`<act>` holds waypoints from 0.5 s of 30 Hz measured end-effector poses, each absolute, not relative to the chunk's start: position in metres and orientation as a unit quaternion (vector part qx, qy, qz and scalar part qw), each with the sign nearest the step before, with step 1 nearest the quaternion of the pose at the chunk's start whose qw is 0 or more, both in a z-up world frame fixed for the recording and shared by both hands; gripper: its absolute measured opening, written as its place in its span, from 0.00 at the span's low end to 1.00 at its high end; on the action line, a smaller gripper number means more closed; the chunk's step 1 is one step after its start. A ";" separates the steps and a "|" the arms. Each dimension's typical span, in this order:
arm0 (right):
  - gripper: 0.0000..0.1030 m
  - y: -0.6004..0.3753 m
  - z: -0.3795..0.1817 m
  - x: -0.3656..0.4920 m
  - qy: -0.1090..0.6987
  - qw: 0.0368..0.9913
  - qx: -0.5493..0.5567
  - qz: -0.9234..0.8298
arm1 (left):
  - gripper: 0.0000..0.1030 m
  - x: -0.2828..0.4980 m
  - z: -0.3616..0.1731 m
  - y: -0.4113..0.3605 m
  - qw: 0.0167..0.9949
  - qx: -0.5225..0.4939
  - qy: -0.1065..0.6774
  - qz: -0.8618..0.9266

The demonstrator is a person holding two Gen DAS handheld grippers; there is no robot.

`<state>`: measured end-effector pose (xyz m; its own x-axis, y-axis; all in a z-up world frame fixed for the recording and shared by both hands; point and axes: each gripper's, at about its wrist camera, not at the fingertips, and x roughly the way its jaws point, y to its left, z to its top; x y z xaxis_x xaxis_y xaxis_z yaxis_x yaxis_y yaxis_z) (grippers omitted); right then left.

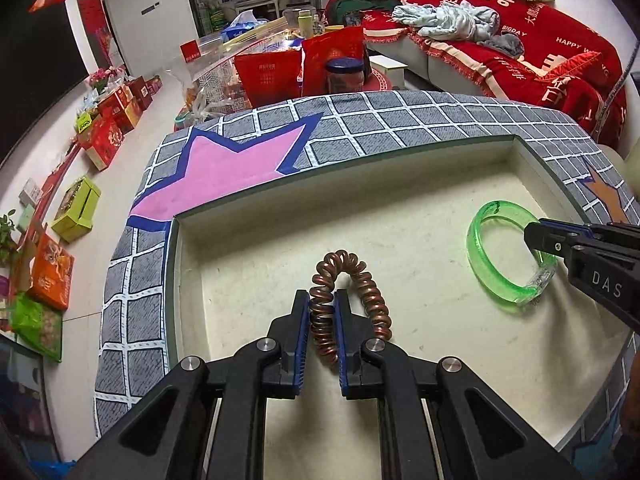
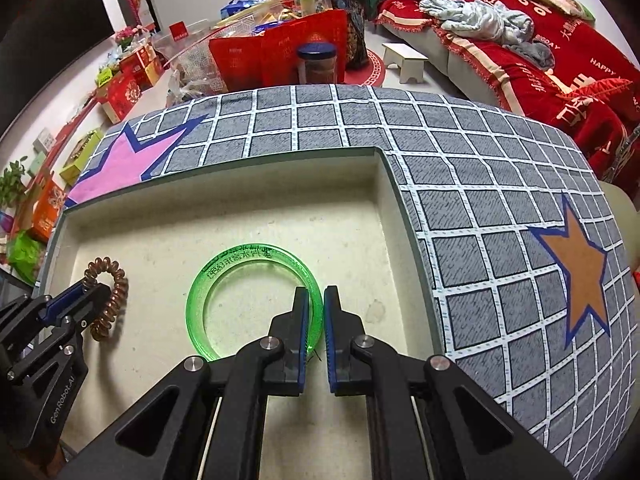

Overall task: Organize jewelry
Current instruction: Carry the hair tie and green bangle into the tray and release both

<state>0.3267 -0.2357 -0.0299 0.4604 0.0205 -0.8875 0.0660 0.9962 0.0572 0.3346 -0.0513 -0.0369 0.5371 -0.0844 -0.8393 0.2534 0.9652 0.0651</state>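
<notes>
A cream tray (image 1: 400, 208) sits on a grey grid cloth. My left gripper (image 1: 323, 300) is shut on a copper spiral hair tie (image 1: 372, 296), holding one side of the loop over the tray floor. It also shows in the right wrist view (image 2: 114, 300) with the left gripper (image 2: 86, 290) on it. My right gripper (image 2: 316, 300) is shut on the rim of a clear green bangle (image 2: 216, 276), which lies low in the tray. In the left wrist view the bangle (image 1: 480, 256) is at the right, with the right gripper (image 1: 536, 236) on its rim.
The tray (image 2: 384, 184) has raised walls on the far and right sides. The cloth (image 2: 480, 184) has a pink star (image 1: 224, 168) and an orange star (image 2: 580, 268). Red bags and a jar (image 2: 318, 64) stand beyond the table; a red sofa (image 2: 540, 52) lies at the right.
</notes>
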 end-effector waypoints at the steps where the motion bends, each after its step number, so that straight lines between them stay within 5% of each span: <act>1: 0.09 -0.236 -0.029 0.326 0.520 0.853 0.043 -0.012 | 0.28 0.334 -0.037 -0.052 0.872 0.089 0.471 -0.098; 4: 0.21 -0.236 -0.024 0.323 0.513 0.857 0.050 -0.007 | 0.28 0.332 -0.036 -0.051 0.874 0.090 0.468 -0.098; 6: 0.48 -0.236 -0.018 0.321 0.506 0.861 0.054 -0.001 | 0.29 0.332 -0.036 -0.052 0.873 0.091 0.468 -0.099; 15: 0.48 -0.239 0.018 0.293 0.468 0.880 0.078 0.012 | 0.29 0.329 -0.033 -0.053 0.877 0.092 0.461 -0.105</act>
